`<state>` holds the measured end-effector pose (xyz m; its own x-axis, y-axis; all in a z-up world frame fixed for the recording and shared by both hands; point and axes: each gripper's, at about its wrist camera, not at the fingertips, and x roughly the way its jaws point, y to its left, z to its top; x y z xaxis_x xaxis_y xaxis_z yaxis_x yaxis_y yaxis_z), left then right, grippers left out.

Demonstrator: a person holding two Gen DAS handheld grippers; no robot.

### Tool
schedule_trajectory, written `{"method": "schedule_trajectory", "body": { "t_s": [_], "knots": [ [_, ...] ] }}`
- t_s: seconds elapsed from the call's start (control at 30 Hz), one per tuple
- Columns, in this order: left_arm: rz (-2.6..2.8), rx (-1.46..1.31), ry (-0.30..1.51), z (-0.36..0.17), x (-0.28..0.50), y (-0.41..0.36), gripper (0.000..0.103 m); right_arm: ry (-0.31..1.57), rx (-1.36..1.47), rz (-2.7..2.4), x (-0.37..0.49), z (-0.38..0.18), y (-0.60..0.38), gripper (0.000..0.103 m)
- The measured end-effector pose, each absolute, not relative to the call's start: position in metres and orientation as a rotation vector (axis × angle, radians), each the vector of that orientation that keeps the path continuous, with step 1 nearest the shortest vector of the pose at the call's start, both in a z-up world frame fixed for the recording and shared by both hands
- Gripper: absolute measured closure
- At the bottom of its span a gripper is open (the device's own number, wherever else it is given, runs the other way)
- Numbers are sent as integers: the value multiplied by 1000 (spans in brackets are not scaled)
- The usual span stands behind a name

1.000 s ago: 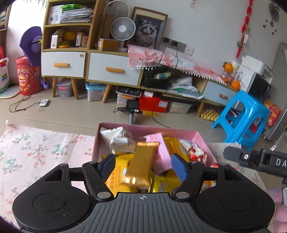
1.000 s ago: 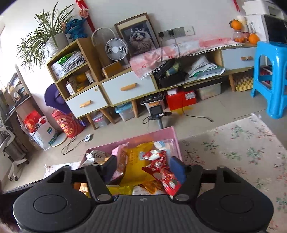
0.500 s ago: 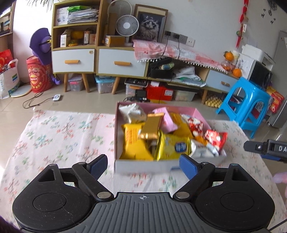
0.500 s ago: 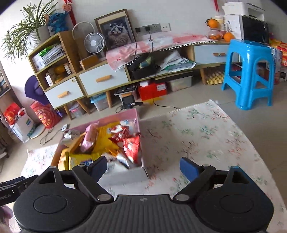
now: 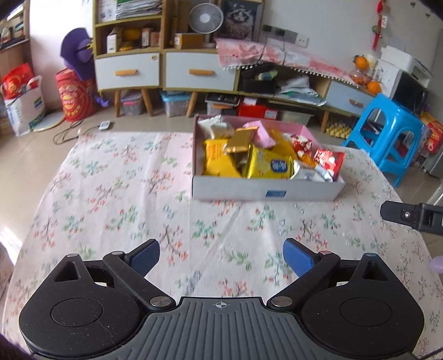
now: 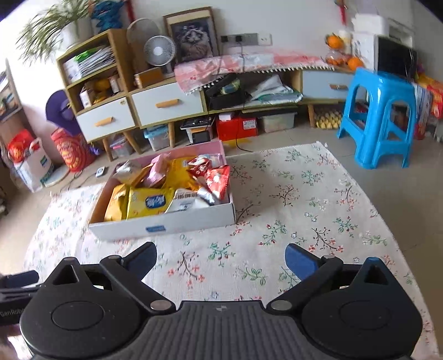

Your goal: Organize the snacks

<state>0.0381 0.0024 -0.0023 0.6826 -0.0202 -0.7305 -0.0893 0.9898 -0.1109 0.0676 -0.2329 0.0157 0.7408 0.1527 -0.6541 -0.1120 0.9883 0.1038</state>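
A shallow cardboard box [image 5: 265,191] with a pink inside stands on the flowered tablecloth, full of snack packs: yellow bags [image 5: 270,166], a gold bar [image 5: 241,139], a pink pack [image 5: 263,135] and red packs [image 5: 329,162]. It also shows in the right wrist view [image 6: 163,225]. My left gripper [image 5: 221,257] is open and empty, well back from the box. My right gripper [image 6: 221,259] is open and empty, near and right of the box. Its body shows at the right edge of the left wrist view [image 5: 412,217].
The flowered cloth [image 5: 110,193] covers the table. Behind stand a low cabinet with drawers [image 5: 166,69], a fan [image 5: 206,16], a blue plastic stool [image 5: 396,133] at the right, and bags [image 5: 25,102] on the floor at the left.
Both grippers have pulled back from over the box and opened wider. The gold bar and the red pack that lay between the fingers now lie in the box.
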Motion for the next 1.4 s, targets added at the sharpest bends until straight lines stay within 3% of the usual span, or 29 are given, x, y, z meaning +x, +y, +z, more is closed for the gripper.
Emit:
{"method": "schedule_trajectory", "body": {
  "t_s": [0.37, 1.4],
  "knots": [
    [144, -165, 815, 12, 11, 9, 0, 666, -41, 208, 38, 30, -208, 10],
    [175, -79, 807, 18, 1, -15, 0, 651, -80, 179, 28, 28, -199, 9]
  ]
}}
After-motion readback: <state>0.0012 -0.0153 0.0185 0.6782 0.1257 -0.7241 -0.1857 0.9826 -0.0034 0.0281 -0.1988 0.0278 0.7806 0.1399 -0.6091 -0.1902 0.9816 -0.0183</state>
